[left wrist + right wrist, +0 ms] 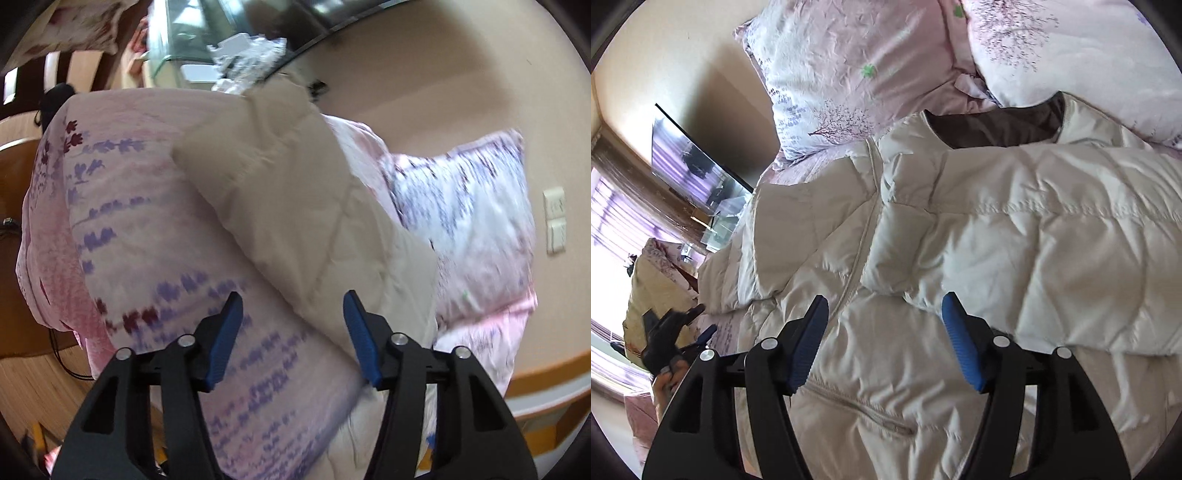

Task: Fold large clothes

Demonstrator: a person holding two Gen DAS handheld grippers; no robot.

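**Puffer jacket on the bed, both grippers spread above it**

Jacket (960,229): cream quilted puffer, lying flat on a bed covered by a pink floral duvet (122,229). All places below are given relative to the jacket.

- Collar end points toward two floral pillows (849,74); the brown lining shows inside the neck opening. The nearer pillow touches the jacket's shoulder.
- One sleeve is folded across the front, lying over the chest panel. A front zip line runs down the middle, and a zipped pocket sits near the hem end.
- Right gripper (884,341): hovers over the lower front of the jacket, blue pads spread apart, nothing between them. Fabric is visible in the gap but the pads do not press on it.
- Left gripper (293,341): at the jacket's far edge, over the seam where cream fabric meets the duvet. Jaws spread, nothing pinched (view is motion-blurred). In the right wrist view it appears small, beside the jacket's side edge, held by a hand (670,373).
- Beyond the jacket's side: a wall-mounted television (694,162) and a bright curtained window.
- Beige wall with light switches (556,221) beyond the pillows.
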